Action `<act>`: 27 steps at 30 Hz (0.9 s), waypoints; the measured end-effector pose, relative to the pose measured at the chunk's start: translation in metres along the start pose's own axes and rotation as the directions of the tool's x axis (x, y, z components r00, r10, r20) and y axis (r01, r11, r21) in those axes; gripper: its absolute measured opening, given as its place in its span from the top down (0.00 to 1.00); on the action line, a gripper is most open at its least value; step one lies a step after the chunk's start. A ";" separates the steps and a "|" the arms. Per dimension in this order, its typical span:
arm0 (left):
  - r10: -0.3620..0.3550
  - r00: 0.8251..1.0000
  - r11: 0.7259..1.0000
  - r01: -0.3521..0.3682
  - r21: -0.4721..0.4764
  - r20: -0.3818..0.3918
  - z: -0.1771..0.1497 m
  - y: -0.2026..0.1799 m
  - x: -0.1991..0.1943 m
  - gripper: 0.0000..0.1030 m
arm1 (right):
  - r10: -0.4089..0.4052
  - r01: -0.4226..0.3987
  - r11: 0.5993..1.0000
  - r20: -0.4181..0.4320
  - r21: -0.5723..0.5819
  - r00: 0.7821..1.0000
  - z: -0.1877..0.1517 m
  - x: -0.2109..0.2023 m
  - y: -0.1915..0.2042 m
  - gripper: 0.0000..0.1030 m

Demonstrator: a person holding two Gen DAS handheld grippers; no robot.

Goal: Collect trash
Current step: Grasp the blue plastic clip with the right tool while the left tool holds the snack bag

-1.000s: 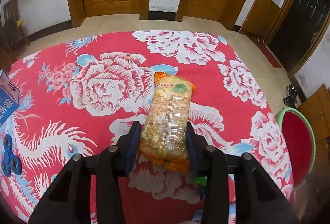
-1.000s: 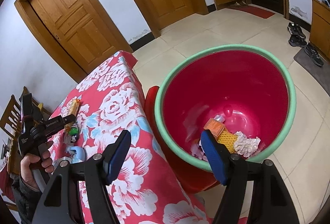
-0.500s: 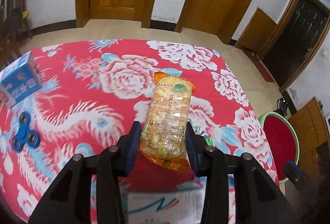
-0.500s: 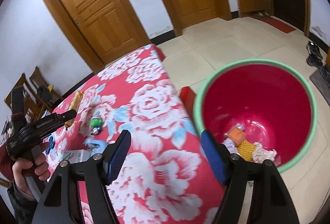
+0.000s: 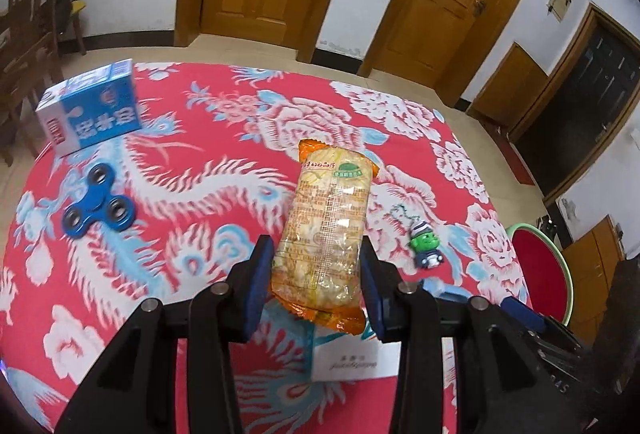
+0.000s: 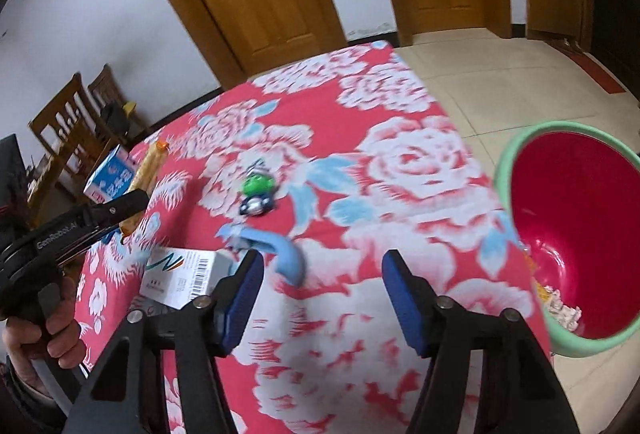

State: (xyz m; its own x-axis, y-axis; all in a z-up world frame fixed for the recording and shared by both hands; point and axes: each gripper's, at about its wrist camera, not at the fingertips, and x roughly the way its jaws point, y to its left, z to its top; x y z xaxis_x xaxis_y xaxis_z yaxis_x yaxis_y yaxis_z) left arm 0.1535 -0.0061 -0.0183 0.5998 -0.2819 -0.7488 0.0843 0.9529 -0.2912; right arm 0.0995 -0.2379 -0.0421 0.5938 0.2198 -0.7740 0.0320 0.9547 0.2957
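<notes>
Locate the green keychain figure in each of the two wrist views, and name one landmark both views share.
Left wrist view: the green keychain figure lies on the red floral tablecloth, right of centre, just right of the snack packet.
Right wrist view: the figure lies left of centre, beyond the light blue strip.
Shared landmark: the blue milk carton, at the table's far left in both.
</notes>
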 end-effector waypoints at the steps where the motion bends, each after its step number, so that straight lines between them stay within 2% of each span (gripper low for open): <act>1: 0.002 1.000 1.000 -0.002 -0.007 -0.001 -0.001 0.003 -0.001 0.59 | 0.000 0.000 1.000 -0.003 -0.006 1.000 0.000 0.002 0.002 0.39; 13: 0.013 1.000 0.998 -0.013 -0.061 -0.002 -0.014 0.025 -0.008 0.59 | -0.050 0.049 0.997 -0.017 -0.058 0.999 -0.002 0.018 0.016 0.61; 18: 0.008 1.000 0.998 -0.008 -0.064 0.001 -0.015 0.026 -0.009 0.59 | -0.064 0.064 0.996 -0.012 -0.065 0.998 -0.003 0.019 0.016 0.81; 20: 0.007 1.000 0.998 -0.007 -0.065 0.003 -0.016 0.026 -0.011 0.60 | -0.064 0.063 0.996 -0.010 -0.066 0.998 -0.003 0.019 0.016 0.86; 27: 0.005 1.000 0.998 -0.005 -0.068 0.011 -0.016 0.024 -0.016 0.60 | -0.047 0.047 0.998 0.003 -0.045 0.999 -0.003 0.017 0.013 0.86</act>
State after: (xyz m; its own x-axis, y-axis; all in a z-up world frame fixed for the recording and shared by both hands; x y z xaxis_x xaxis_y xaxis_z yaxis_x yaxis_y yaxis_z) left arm 0.1331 0.0199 -0.0229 0.6090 -0.2756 -0.7437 0.0272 0.9444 -0.3278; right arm 0.1077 -0.2210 -0.0534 0.5937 0.1743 -0.7856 0.0238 0.9720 0.2337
